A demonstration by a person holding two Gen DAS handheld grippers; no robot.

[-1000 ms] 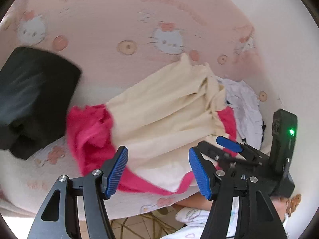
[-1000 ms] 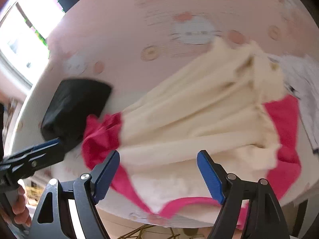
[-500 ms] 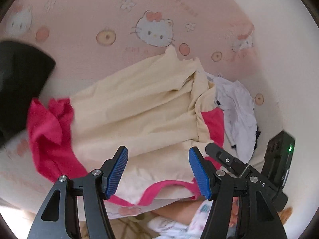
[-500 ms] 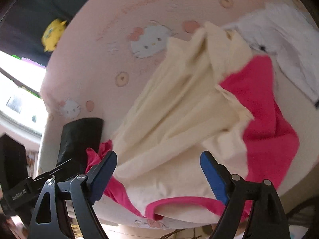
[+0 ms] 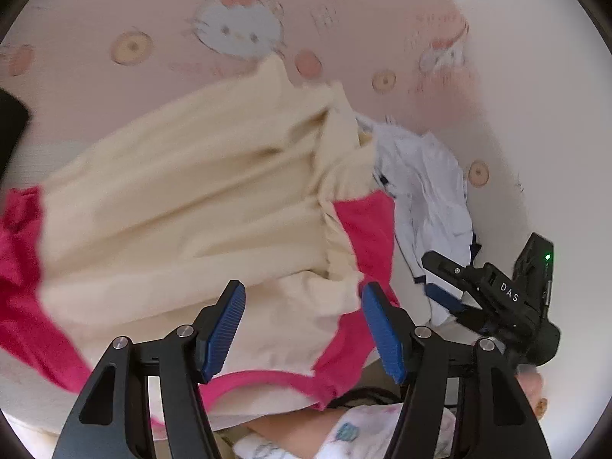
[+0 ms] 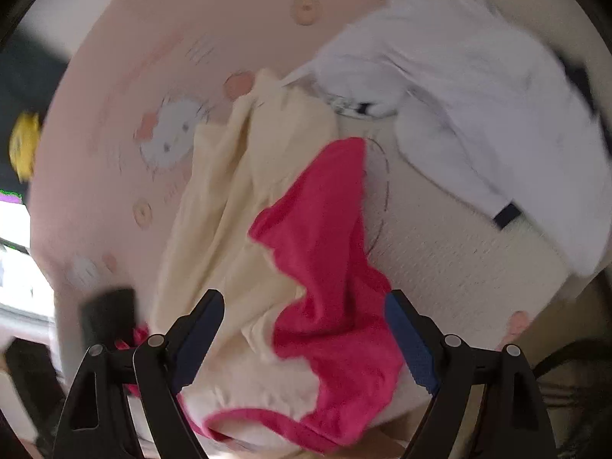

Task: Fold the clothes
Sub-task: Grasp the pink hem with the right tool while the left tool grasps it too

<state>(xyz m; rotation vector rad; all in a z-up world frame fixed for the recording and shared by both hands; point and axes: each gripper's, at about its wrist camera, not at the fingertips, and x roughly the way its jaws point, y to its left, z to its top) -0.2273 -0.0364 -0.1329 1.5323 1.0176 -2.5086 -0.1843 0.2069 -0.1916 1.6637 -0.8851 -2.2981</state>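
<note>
A: Item one, legible text. What was entered?

B: One entry only. The white letters "DAS" stood on the black body of the right gripper (image 5: 459, 290), read in the left wrist view.

A: Any script on the pink sheet (image 5: 344, 7)?

B: Faint pinkish lettering lay near the printed cat faces, too blurred to read. Recorded as illegible.

A: Labels or numbers on the cream and pink garment (image 5: 183, 206), or on the white garment (image 6: 478, 88)?

B: No readable mark was made out on either, in either view.
</note>
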